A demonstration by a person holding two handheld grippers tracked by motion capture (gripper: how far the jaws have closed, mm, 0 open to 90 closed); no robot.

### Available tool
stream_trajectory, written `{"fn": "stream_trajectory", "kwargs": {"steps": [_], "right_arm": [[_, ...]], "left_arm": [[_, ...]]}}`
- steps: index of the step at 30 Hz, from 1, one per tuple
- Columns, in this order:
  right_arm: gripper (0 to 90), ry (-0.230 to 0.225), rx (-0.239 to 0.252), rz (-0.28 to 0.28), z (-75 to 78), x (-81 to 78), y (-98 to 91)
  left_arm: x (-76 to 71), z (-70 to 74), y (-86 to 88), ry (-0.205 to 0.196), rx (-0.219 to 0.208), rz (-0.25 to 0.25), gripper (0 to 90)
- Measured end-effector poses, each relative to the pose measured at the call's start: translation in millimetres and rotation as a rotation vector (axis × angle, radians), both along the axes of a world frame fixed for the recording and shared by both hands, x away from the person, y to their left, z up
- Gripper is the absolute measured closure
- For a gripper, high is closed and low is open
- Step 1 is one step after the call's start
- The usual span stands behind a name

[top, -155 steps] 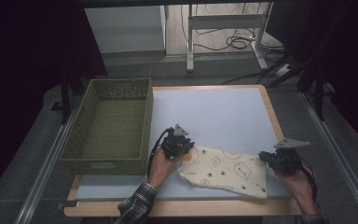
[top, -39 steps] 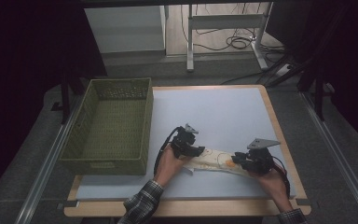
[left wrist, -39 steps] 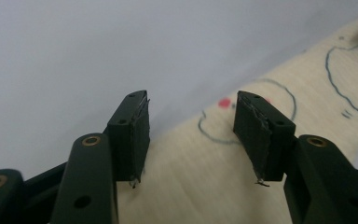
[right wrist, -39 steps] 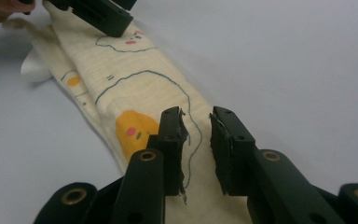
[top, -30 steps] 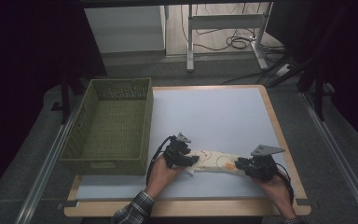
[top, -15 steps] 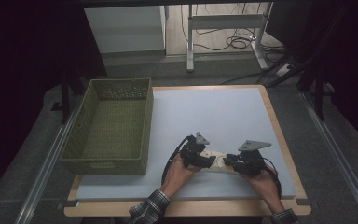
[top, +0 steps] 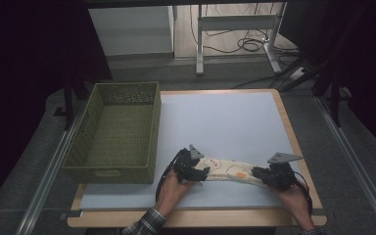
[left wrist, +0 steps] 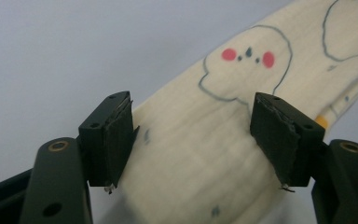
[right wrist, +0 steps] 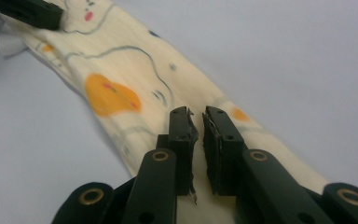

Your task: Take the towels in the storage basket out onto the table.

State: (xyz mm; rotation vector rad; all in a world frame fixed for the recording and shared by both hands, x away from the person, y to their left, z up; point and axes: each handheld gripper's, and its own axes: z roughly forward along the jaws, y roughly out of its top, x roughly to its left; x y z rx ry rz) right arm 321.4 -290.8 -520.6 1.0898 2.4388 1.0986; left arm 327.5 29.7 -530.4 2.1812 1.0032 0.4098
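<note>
Near the table's front edge: folded cartoon-print cloth [top: 227, 171] lies flat | left gripper [left wrist: 193, 140] jaws wide, straddling its end | right gripper [right wrist: 196, 140] jaws narrow over other end, grip unclear | green basket [top: 115, 131] left.

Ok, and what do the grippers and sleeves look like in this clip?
Both grippers are black, the left gripper and right gripper each topped by a grey three-cornered plate, with black cables trailing back. The jaws are flat and black with worn pads and brass-ringed screw holes. The left sleeve is plaid.
</note>
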Motion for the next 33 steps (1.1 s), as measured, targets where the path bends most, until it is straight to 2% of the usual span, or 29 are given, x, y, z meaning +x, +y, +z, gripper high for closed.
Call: {"fn": "stream_trajectory", "kwargs": {"steps": [3,7,9,11,12,13,14,15,16,18,19,20,24,27,33], "right_arm": [[80.3,-0.008,-0.001,-0.022,0.2,-4.8,-15.2],[80.1,-0.013,0.005,-0.053,0.5,-9.7,-33.9],[79.9,-0.008,0.018,-0.063,0.1,-11.7,-39.3],[78.8,-0.005,0.019,-0.066,0.4,-13.5,-40.1],[77.7,-0.004,0.015,-0.064,1.1,-14.1,-39.5],[76.4,0.0,0.013,-0.059,2.1,-14.3,-38.8],[74.9,0.003,0.011,-0.052,3.4,-14.2,-38.5],[74.1,0.009,0.015,-0.049,5.3,-14.2,-38.4],[73.1,0.009,0.019,-0.048,8.3,-13.9,-39.3],[72.8,-0.004,0.009,-0.056,13.4,-13.5,-41.2],[72.8,-0.004,0.009,-0.056,13.4,-13.5,-41.2],[72.5,-0.009,0.009,-0.058,16.3,-12.5,-42.8],[70.7,-0.037,-0.009,-0.081,27.7,-1.7,-50.7],[68.1,-0.031,-0.013,-0.082,27.5,6.9,-52.9],[60.1,0.011,-0.032,-0.062,13.9,18.2,-55.9]], "left_arm": [[-4.5,0.1,8.1,-0.004,0.024,0.026,29.7],[-5.5,-3.5,21.2,0.038,-0.037,0.034,28.9],[-7.9,-0.7,23.7,0.027,-0.037,0.034,29.2],[-10.2,5.8,28.0,0.006,-0.05,0.049,31.1],[-10.1,9.1,30.8,0.006,-0.07,0.06,32.8],[-10.1,9.1,30.8,0.006,-0.07,0.06,34.4],[-8.5,13.6,36.3,0.014,-0.106,0.091,37.1],[-8.5,13.6,36.3,0.014,-0.106,0.091,39.9],[-7.3,14.5,39.5,0.023,-0.123,0.101,42.8],[-6.0,10.9,44.2,0.053,-0.136,0.123,44.3],[-6.0,10.9,44.2,0.053,-0.136,0.123,45.4],[-6.2,7.4,45.1,0.073,-0.136,0.124,45.4],[-10.8,-3.0,44.6,0.107,-0.136,0.128,45.5],[-14.5,-4.6,41.9,0.102,-0.127,0.131,44.9],[-19.4,-7.3,38.6,0.072,-0.116,0.137,44.7]]}}
